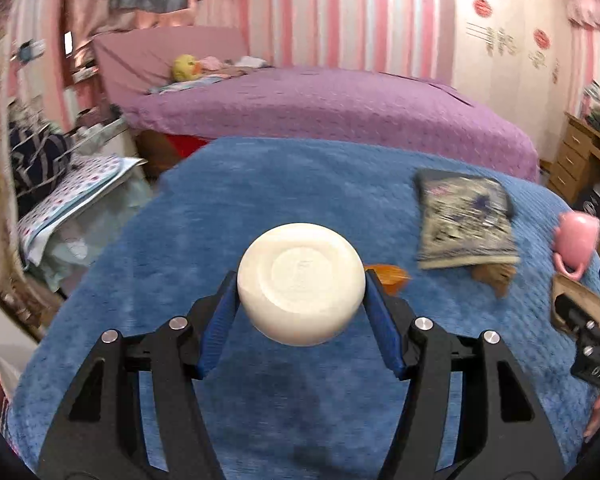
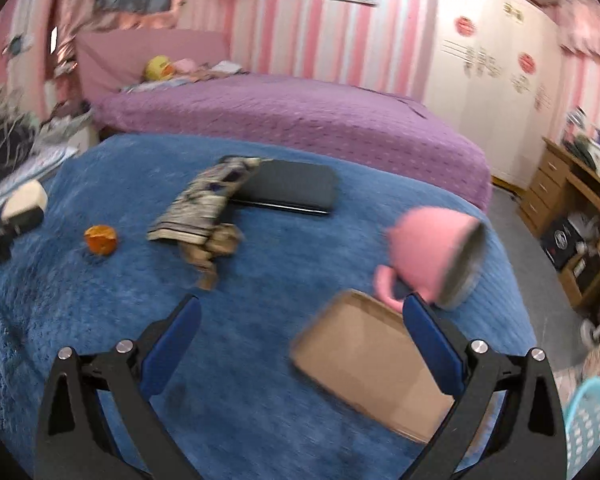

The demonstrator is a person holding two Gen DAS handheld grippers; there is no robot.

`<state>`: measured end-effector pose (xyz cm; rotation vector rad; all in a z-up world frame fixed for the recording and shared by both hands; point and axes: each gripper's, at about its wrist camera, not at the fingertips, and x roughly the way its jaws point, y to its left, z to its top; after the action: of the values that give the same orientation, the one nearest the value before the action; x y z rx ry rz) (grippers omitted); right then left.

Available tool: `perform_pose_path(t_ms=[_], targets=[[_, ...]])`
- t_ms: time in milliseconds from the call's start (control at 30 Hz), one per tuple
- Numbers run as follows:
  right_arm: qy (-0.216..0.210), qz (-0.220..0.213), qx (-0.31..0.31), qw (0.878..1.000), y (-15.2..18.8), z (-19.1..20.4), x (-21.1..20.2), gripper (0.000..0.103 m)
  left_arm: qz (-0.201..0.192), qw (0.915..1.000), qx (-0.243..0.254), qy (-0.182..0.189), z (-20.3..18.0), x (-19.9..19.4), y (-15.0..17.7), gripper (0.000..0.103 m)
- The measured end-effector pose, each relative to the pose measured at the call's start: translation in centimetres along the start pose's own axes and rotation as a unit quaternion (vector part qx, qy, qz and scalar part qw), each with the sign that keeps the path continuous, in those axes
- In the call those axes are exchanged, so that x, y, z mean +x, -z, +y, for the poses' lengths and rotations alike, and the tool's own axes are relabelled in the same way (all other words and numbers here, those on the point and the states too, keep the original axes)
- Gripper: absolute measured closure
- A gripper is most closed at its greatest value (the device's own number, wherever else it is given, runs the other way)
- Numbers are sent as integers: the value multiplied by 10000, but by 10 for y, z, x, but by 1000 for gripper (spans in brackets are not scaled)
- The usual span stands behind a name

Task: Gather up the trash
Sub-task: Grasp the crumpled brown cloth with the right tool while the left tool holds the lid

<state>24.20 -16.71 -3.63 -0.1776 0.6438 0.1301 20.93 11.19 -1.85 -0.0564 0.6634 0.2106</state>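
Cream-white and turned bottom-up toward the lens, a small bowl (image 1: 301, 284) sits clamped between the blue pads (image 1: 216, 332) of the left gripper (image 1: 301, 308), held above a blue blanket (image 1: 260, 200) spread over the near surface. Just behind the bowl's right edge, an orange peel (image 1: 386, 276) lies on the blanket; the right wrist view shows the same peel (image 2: 101, 239) lying apart from the other items. Further right, a patterned fabric pouch (image 1: 466, 220) rests partly over a crumpled brown scrap (image 1: 494, 274), with a dark flat case (image 2: 290, 192) behind it. A pink mug (image 2: 432, 252) lies tipped on its side, its handle touching the corner of a brown cardboard tray (image 2: 364, 360). The right gripper (image 2: 300, 332) hangs over that tray with its jaws spread wide and nothing between them; its right finger (image 2: 432, 344) overlaps the tray's edge in view. Beyond the blanket stands a bed with a purple cover (image 1: 340, 108), and a light-blue basket (image 2: 592, 428) shows at the lower right. Both views are blurred.
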Motion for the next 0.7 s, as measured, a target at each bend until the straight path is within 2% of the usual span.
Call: perform_pose_path(t_ms=[167,233,300,367,400,467,500,700], targets=[[-101,151,-485,9987,-18,42,28,5,62,9992,-265,-305,28,4,-4,42],[-143,275,-613,9976,-23,52,42,6,31,9987,-228,-445,31,4,-5,42],[-175,392,-714,9965,-25,59,53,15,-30,9981,-130,-604,32,3,-5,42],[-239,562,-766,9952,-26,62,65,37,-32,9982,-180,-579,38,1,-5,42],[-261,600,-776,9948,-27,65,68,41,-15,9983,-243,-522,39,1,-6,42],[-335,601,-809,9943,-29,66,70,57,-9,9984,-284,-494,42,-1,-6,42],[-356,593,-815,9943,-29,66,70,60,-15,9984,-289,-493,41,-2,-6,42],[-385,556,-740,9950,-21,48,49,62,-44,9989,-264,-391,31,-7,-8,42]])
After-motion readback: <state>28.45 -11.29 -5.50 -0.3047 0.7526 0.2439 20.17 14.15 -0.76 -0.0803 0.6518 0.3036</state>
